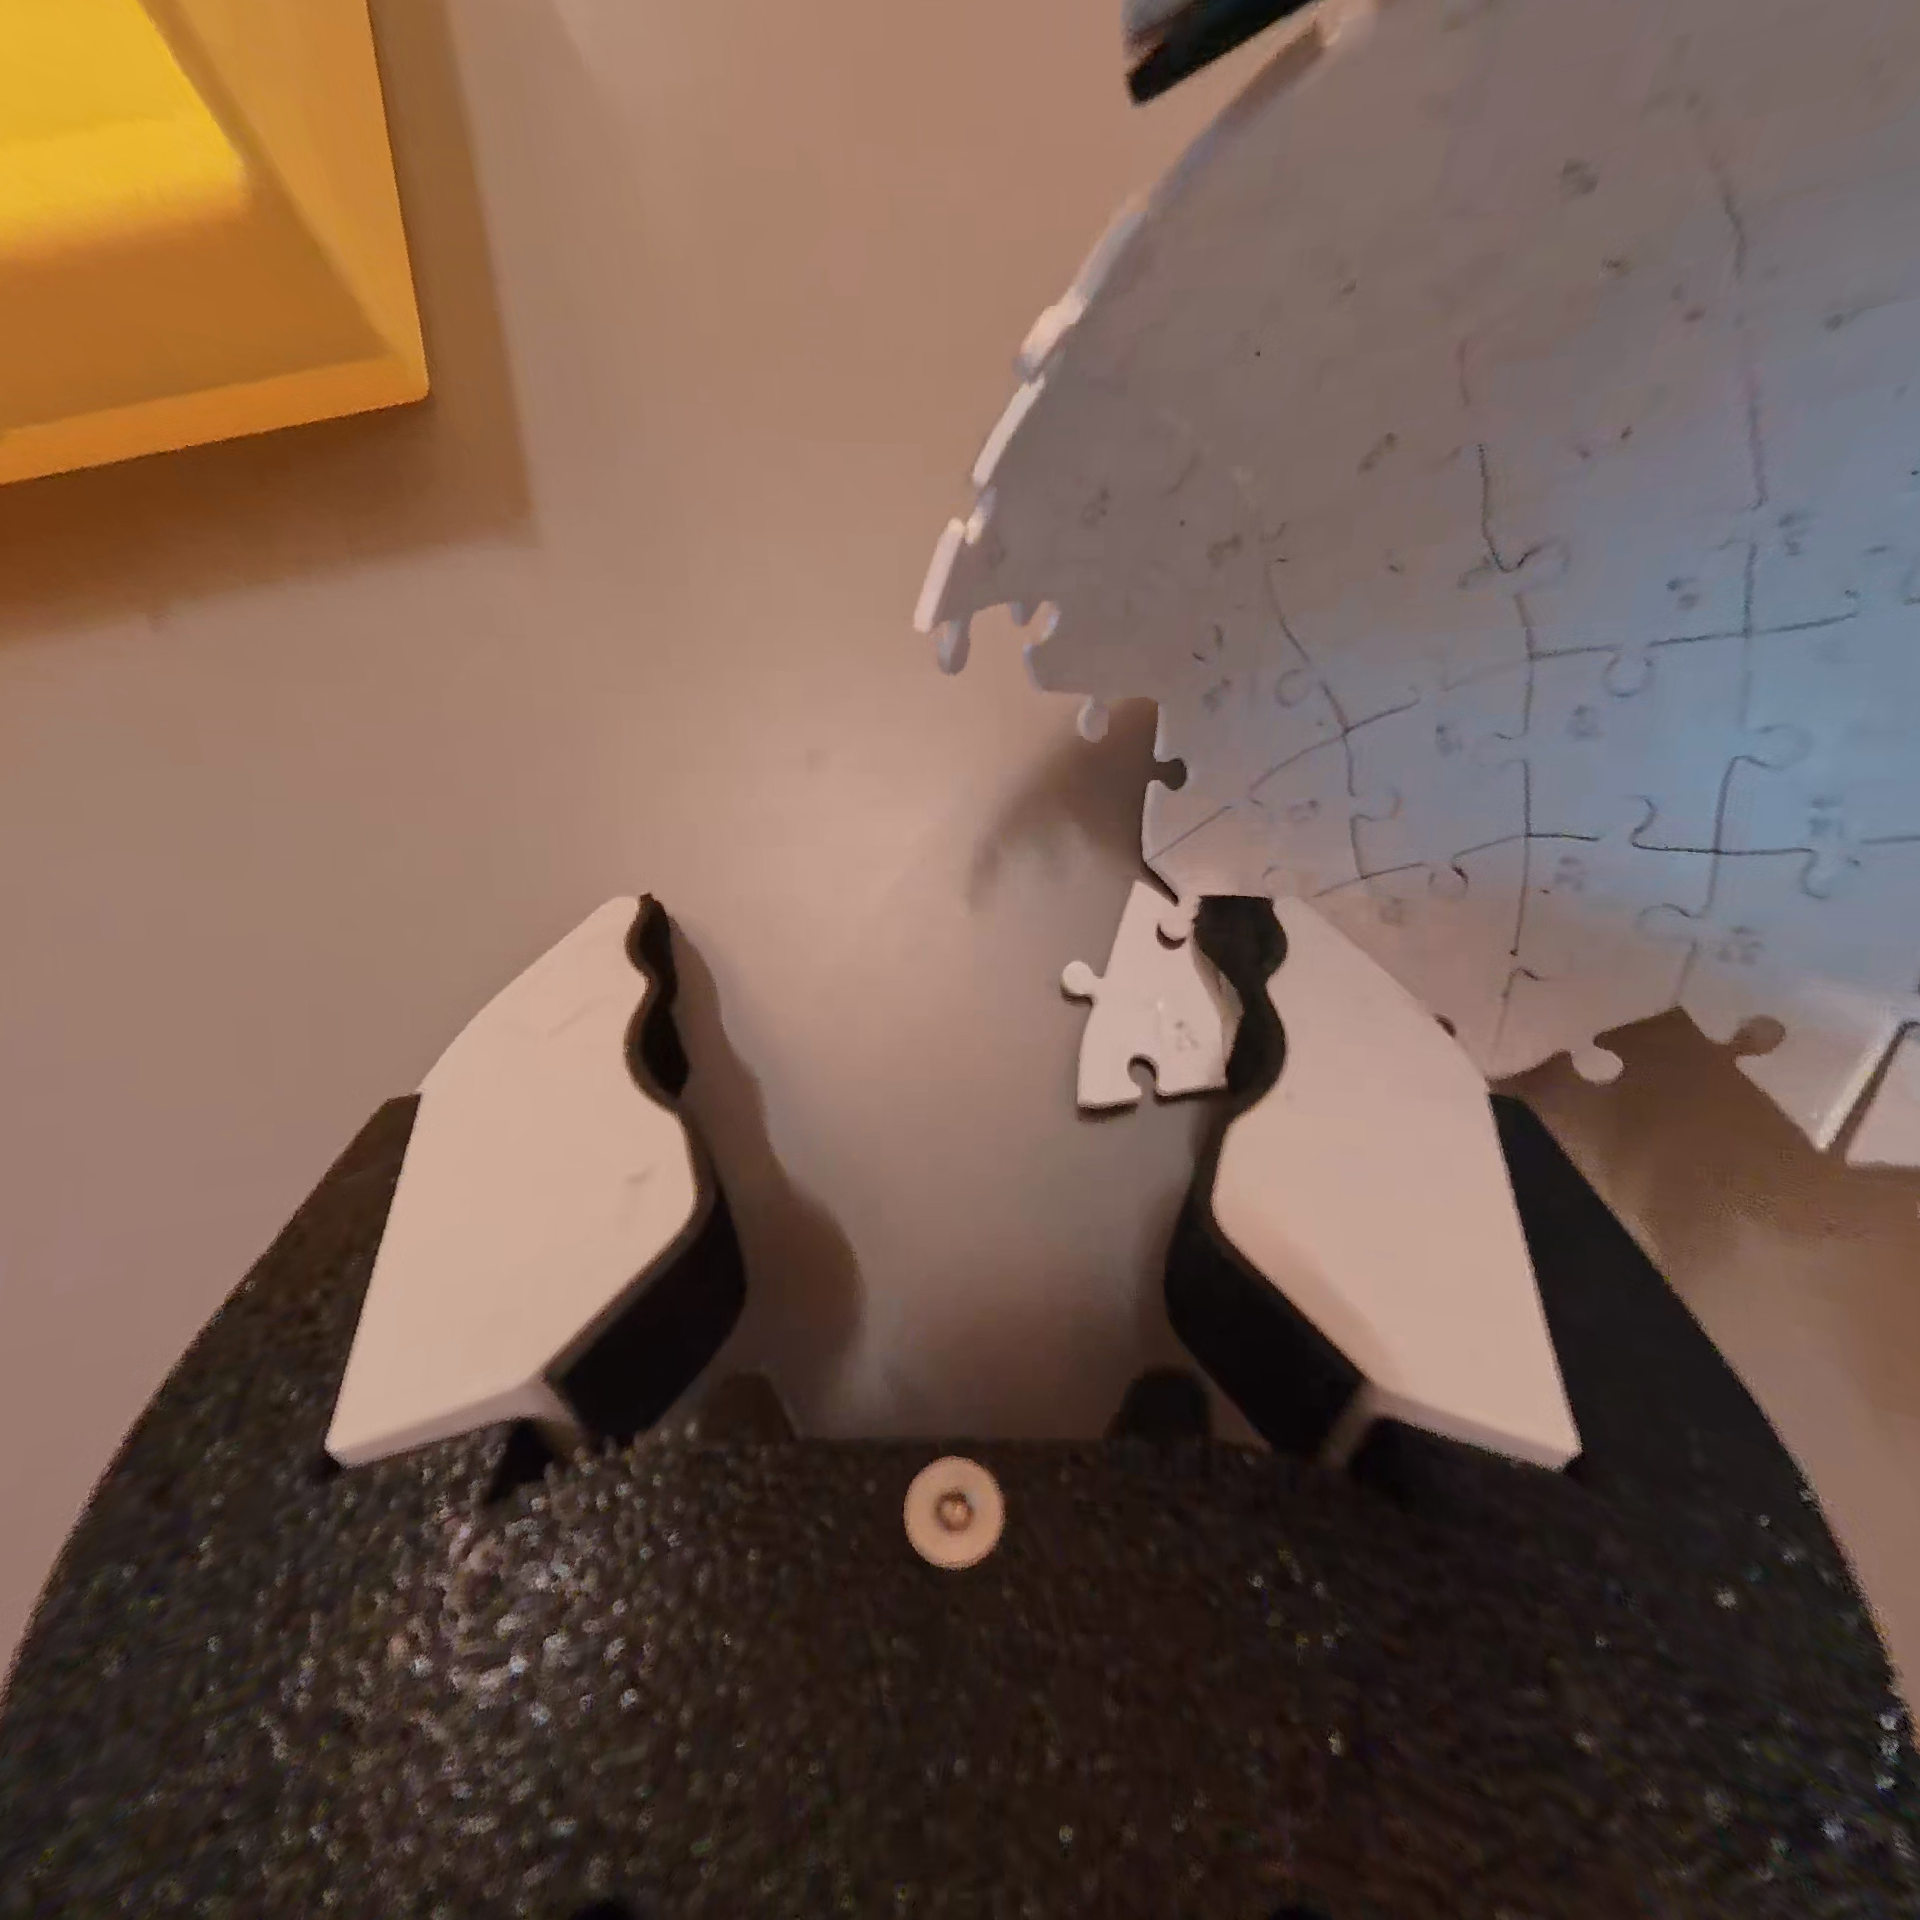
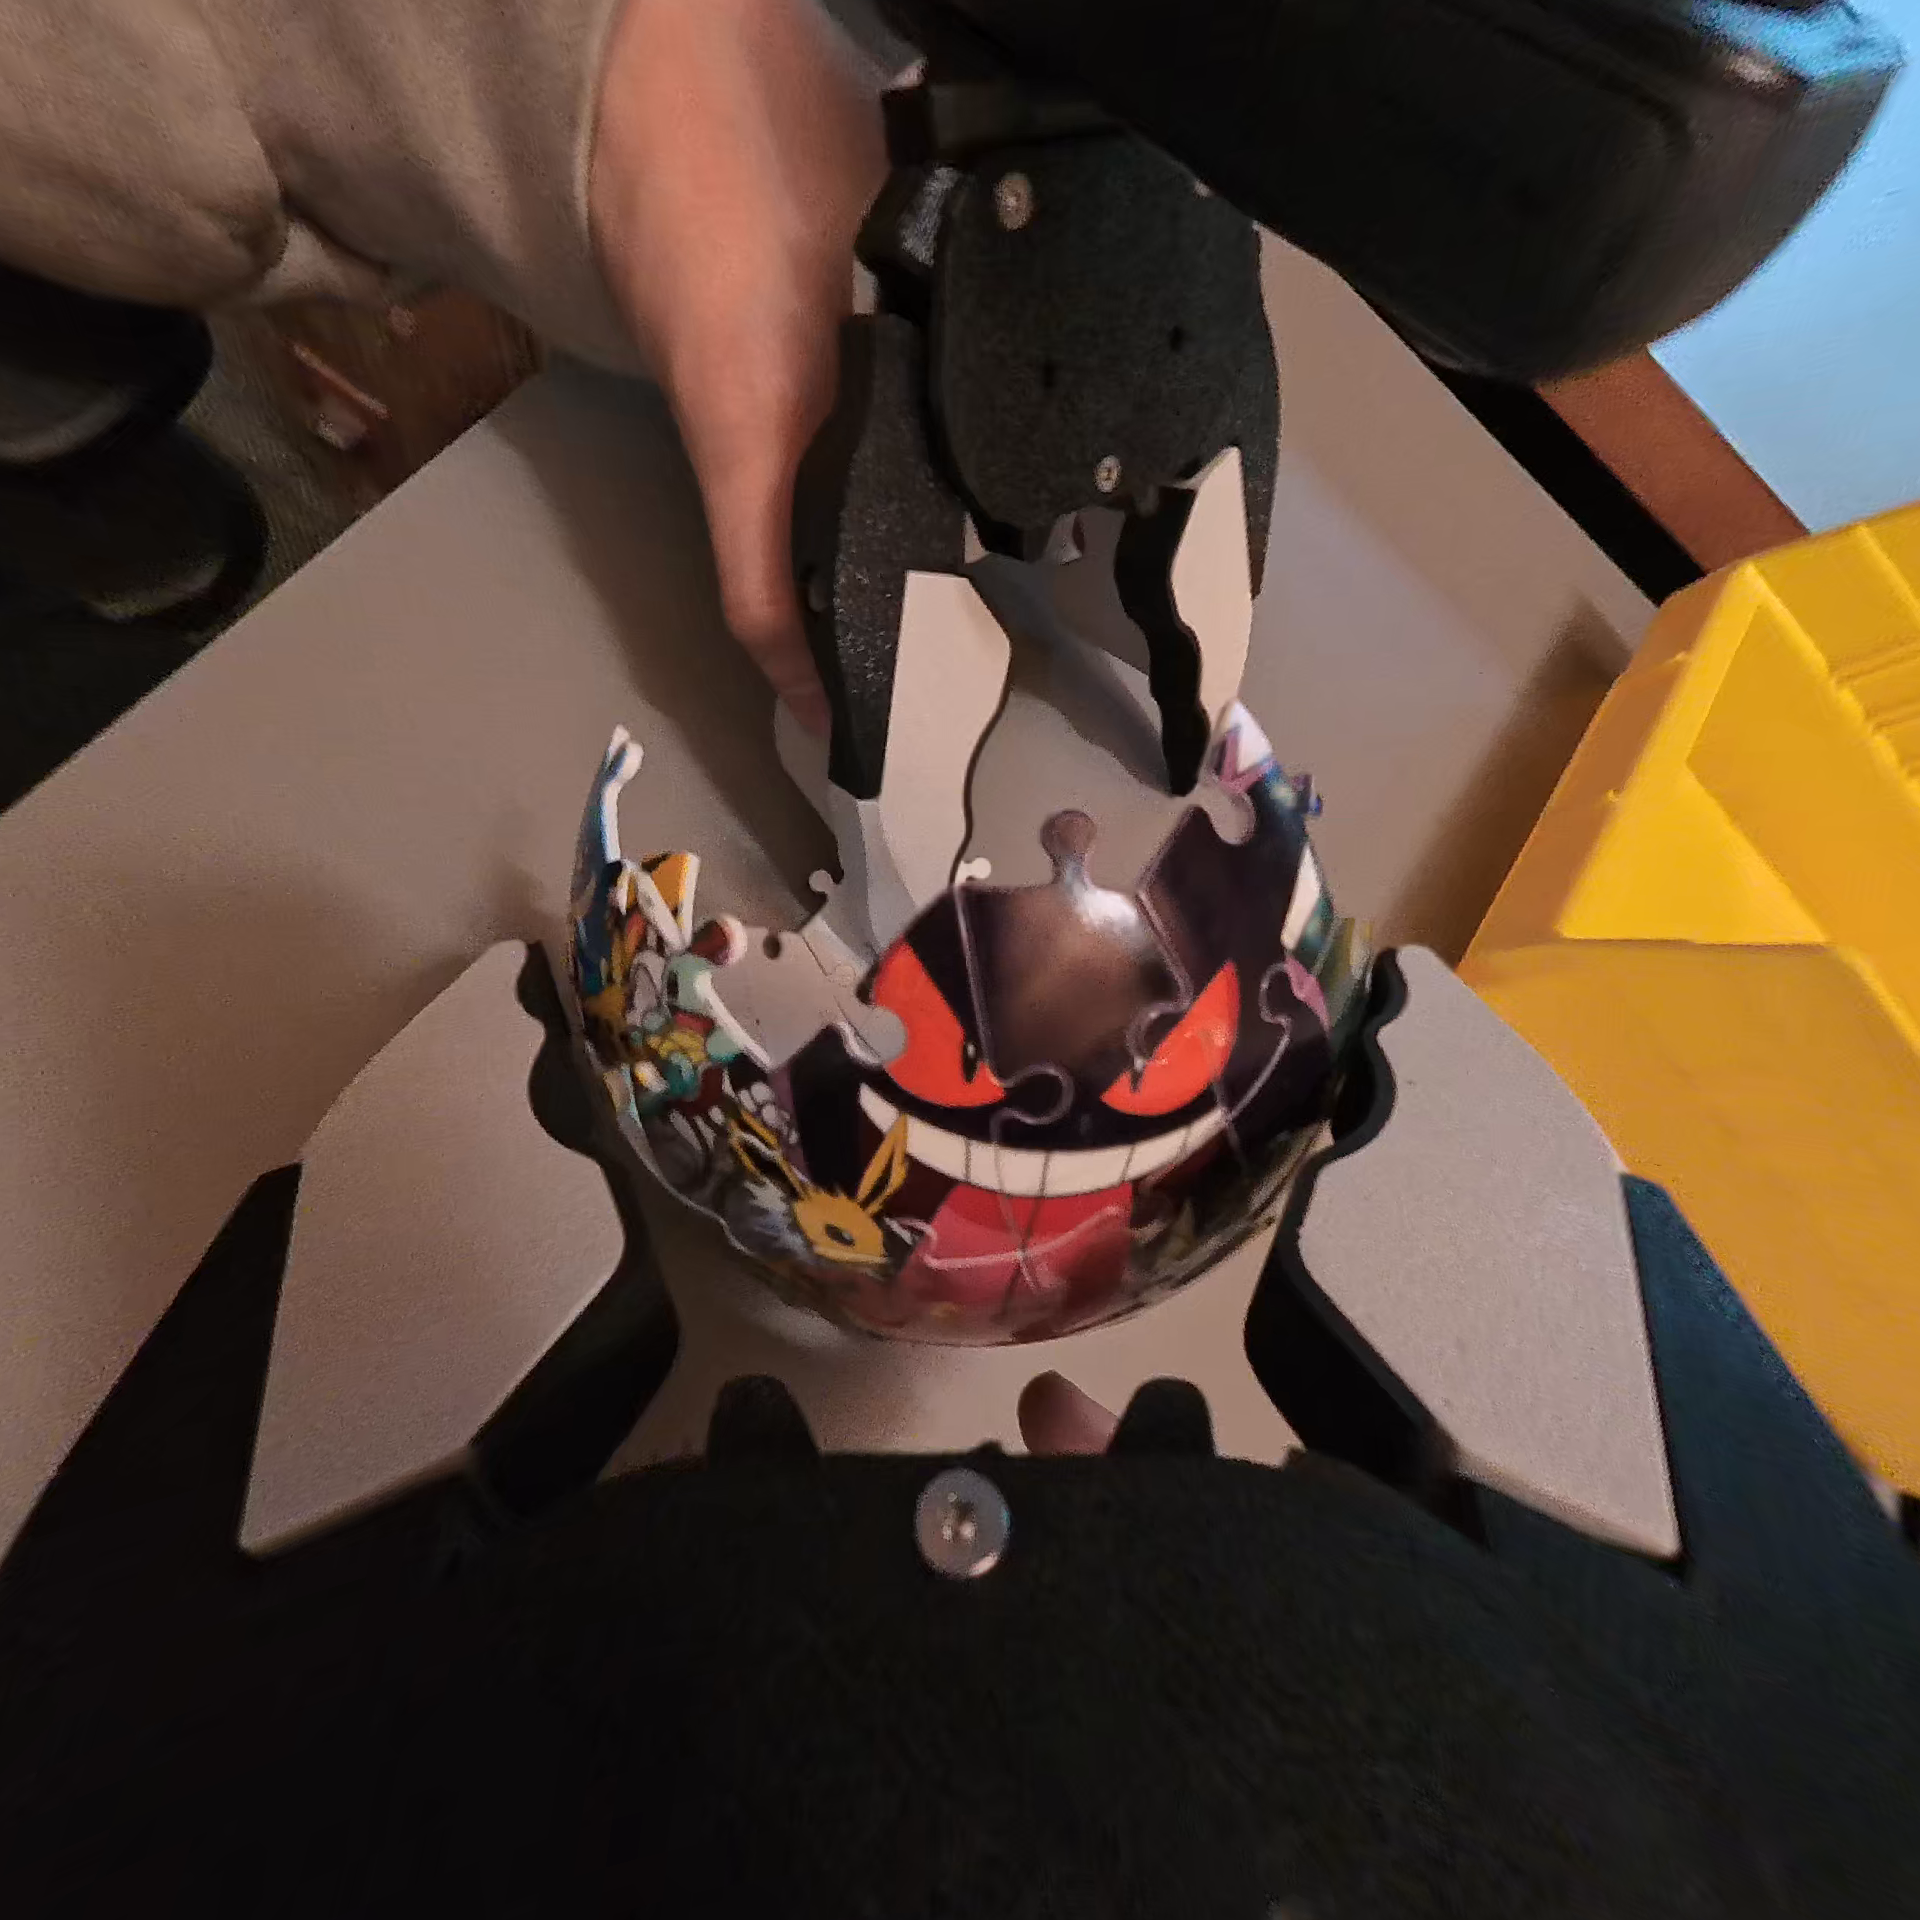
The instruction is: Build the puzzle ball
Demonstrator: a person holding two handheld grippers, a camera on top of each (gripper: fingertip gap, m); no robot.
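The puzzle ball [image 2: 1039, 1132] is a partial shell with a cartoon print outside. Its white inside [image 1: 1558, 623] faces the left wrist camera. My right gripper [image 2: 956, 1039] is shut on the shell, one finger on each side, and holds it just above the beige table [image 2: 312, 831]. My left gripper [image 1: 935, 966] is open. A loose white puzzle piece [image 1: 1143, 1023] lies against the inner side of its right finger [image 1: 1351, 1143]. The piece's top corner touches the shell's ragged edge. The left gripper also shows in the right wrist view [image 2: 1023, 769], reaching down behind the shell.
A yellow bin [image 2: 1714, 883] stands on the table right of the ball; it also shows in the left wrist view [image 1: 156, 260] at upper left. A person's hand [image 2: 727, 364] holds the left gripper. The table's far edge [image 2: 468, 416] runs behind it.
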